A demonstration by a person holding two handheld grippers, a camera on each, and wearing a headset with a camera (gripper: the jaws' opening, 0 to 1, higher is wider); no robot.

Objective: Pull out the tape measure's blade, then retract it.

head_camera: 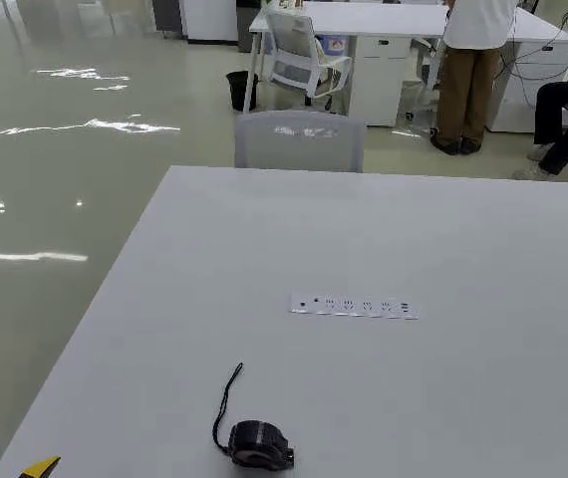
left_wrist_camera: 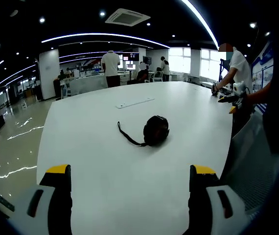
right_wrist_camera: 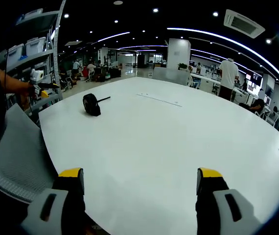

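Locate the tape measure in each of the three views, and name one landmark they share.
Head view: the tape measure sits at bottom centre, near the close edge of the table.
Left gripper view: it is in the middle of the picture.
Right gripper view: it is at upper left, near the table's edge.
Shared landmark: the white socket strip on the tabletop.

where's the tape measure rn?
In the head view the black round tape measure lies near the white table's near edge, left of centre, this side of the white socket strip, its black strap pointing toward that strip.
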